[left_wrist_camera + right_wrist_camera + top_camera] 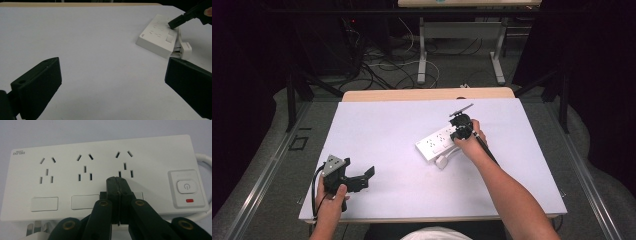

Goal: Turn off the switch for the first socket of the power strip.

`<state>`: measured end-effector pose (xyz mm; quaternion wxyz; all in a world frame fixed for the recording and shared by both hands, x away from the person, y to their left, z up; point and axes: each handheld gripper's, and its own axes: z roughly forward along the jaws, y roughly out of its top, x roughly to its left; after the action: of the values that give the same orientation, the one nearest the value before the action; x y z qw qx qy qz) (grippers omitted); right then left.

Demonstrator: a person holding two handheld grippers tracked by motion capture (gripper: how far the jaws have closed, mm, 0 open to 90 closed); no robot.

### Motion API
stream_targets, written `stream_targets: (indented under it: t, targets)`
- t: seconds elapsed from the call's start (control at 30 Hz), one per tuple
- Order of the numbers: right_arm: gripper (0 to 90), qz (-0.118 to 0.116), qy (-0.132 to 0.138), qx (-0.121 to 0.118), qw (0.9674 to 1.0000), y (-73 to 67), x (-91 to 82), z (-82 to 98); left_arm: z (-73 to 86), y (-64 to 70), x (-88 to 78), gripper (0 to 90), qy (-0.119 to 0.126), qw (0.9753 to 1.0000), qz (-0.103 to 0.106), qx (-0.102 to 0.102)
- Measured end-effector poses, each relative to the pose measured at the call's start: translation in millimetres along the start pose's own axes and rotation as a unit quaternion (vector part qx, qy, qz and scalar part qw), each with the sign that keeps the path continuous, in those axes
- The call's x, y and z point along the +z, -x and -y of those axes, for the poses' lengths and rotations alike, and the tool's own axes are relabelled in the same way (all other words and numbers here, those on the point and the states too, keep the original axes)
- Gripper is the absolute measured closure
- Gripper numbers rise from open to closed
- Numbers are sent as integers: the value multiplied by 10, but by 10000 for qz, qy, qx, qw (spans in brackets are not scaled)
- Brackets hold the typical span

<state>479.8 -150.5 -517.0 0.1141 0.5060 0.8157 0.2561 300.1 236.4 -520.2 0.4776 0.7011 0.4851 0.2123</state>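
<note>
Right claw (117, 182), jaws pressed together with nothing between them, rests its tip on my power strip (75, 152), which lies toward the worktop's (387, 125) right edge, its plug (442, 161) just beside it. Left claw (362, 179) stands wide open near the front-left corner, holding nothing.

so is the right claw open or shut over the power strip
Shut. In the right gripper view the right claw has its two jaws pressed together with nothing between them, tips over the power strip by the third socket.
</note>
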Motion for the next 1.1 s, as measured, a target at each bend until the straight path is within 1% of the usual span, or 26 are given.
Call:
stream_targets:
  t: [0.03,0.07,0.13,0.2,0.23,0.3,0.33,0.37,0.4,0.47,0.5,0.53,0.57,0.67,0.7,0.73,0.77,0.8,0.83,0.87,0.9,0.93,0.97,1.0,1.03,1.1]
  targets:
    - [900,-89,140,-23,9999,9,18,10,0,-2,-3,12,6,10000,-4,-3]
    - [900,2,-141,-81,9999,17,-19,-5,1,-4,-5,11,10,10000,0,-15]
    - [900,-52,47,-25,10000,16,8,4,6,-4,-11,11,14,10000,-7,-29]
    - [900,-31,20,87,10000,7,6,-1,9,-10,-21,11,18,10000,-11,-6]
    - [897,-82,10,143,9999,7,5,-4,10,-10,-25,11,26,10000,-9,-25]
    - [883,-48,28,168,9998,10,1,-2,11,-8,-29,12,59,10000,-12,-54]
    - [883,-99,104,163,9998,15,1,2,13,-8,-30,11,55,10000,-15,-62]
    - [883,-31,146,90,9998,22,-8,6,13,-8,-31,12,53,10000,-13,-66]
    - [883,-61,120,143,9998,13,-23,-4,14,-8,-32,11,54,10000,-13,-67]
    - [879,-94,202,92,9997,19,-48,-7,14,-7,-33,11,55,10000,-15,-67]
    - [876,-106,188,198,9996,4,-57,-13,14,-5,-33,12,55,10000,-16,-64]
    - [874,-96,183,221,9995,1,-64,-14,13,-4,-33,12,57,10000,-16,-67]
    - [872,-107,200,144,9996,12,-71,-15,13,-4,-32,11,57,10000,-17,-67]
    - [864,-100,244,181,9995,21,-88,-16,12,-6,-24,12,47,10000,-10,-45]
    - [862,-143,340,157,9992,30,-84,-10,12,-6,-22,12,44,10000,-7,-42]
    - [859,-102,270,222,9993,25,-98,-17,11,-9,-23,12,25,10000,-4,-13]
    - [855,-107,278,189,9994,32,-104,-15,10,-9,-22,11,25,10000,-1,-14]
    - [848,-133,309,133,9993,42,-110,-11,10,-9,-21,12,29,10000,0,-12]
    - [843,-127,350,147,9992,42,-114,-11,10,-9,-20,12,30,10000,0,-11]
    - [838,-194,477,166,9985,43,-107,-7,9,-10,-21,12,18,10000,4,-10]
    - [831,-126,366,151,9991,39,-132,-14,8,-11,-21,12,18,10000,7,-10]
    - [822,-132,392,166,9990,34,-140,-15,8,-11,-21,11,17,10000,10,-12]
    - [816,-155,430,108,9989,42,-148,-12,8,-11,-21,11,18,10000,10,-15]
    - [811,-184,426,130,9988,37,-156,-13,7,-11,-21,11,18,10000,10,-14]
    - [805,-173,473,84,9987,40,-160,-14,7,-10,-20,11,18,10000,10,-16]
    - [797,-194,487,97,9986,35,-178,-13,8,-10,-20,12,16,10000,11,-18]
